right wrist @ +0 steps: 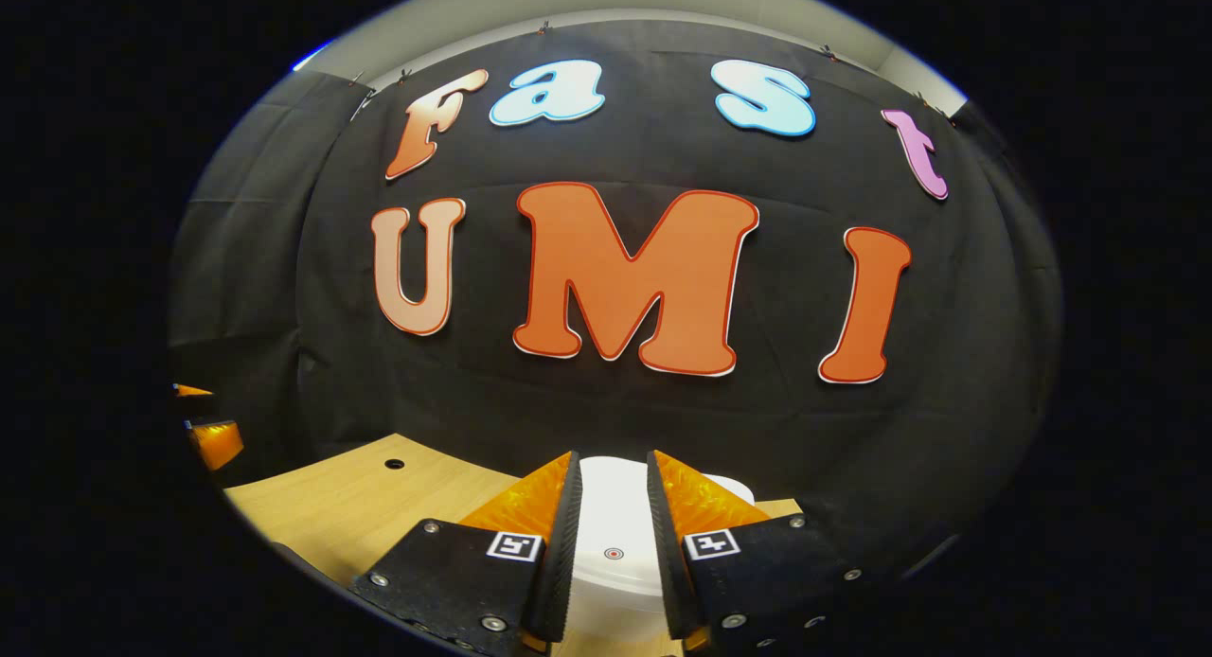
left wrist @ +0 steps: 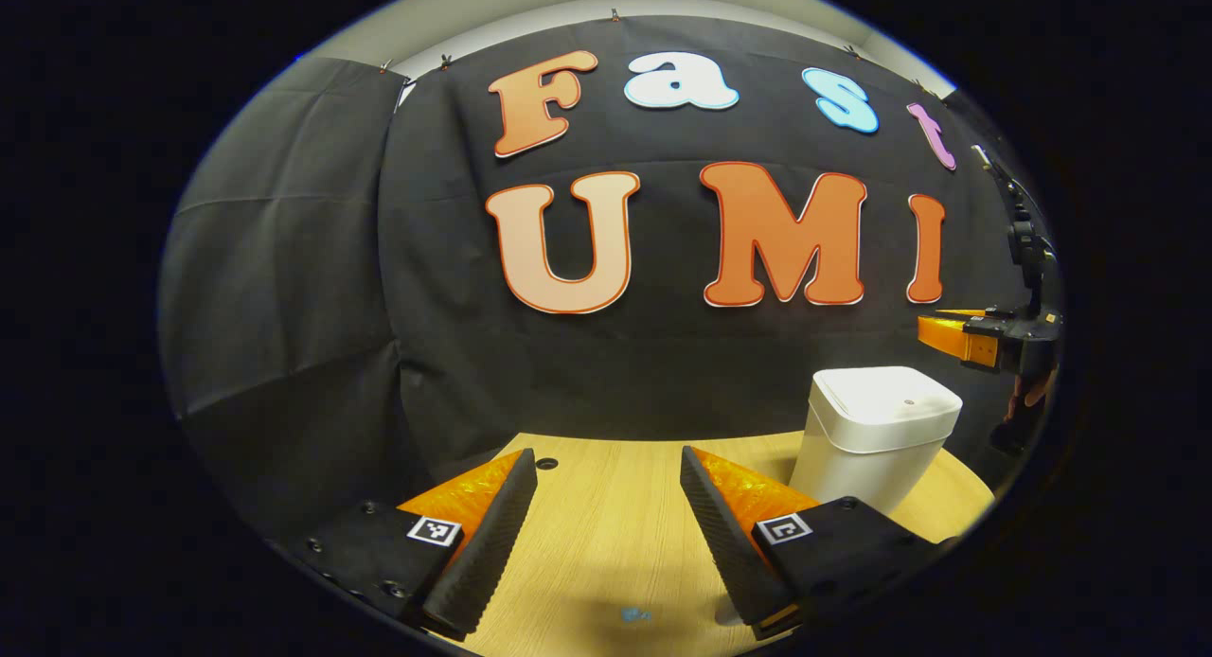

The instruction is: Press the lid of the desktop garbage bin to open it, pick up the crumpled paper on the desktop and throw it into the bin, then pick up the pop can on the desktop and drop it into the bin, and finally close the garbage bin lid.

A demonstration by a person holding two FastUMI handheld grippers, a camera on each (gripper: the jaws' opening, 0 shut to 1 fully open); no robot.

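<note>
Fingers of the left gripper [left wrist: 608, 506] stand wide apart and released, grasping nothing, low over the pale wood-grain tabletop [left wrist: 615, 534], which has a small dark round hole [left wrist: 546, 464] near its far edge. To their right in the left gripper view stands the white plastic desktop garbage bin [left wrist: 876, 435] with its flat lid down, and beyond it at the right edge hovers the right gripper [left wrist: 947, 335], above the bin's height. In the right gripper view, that gripper's own fingers [right wrist: 569, 534] are parted by a narrow gap and grasp nothing, poised directly above the bin's white lid [right wrist: 614, 543], whose small round button [right wrist: 614, 553] shows between them.
</note>
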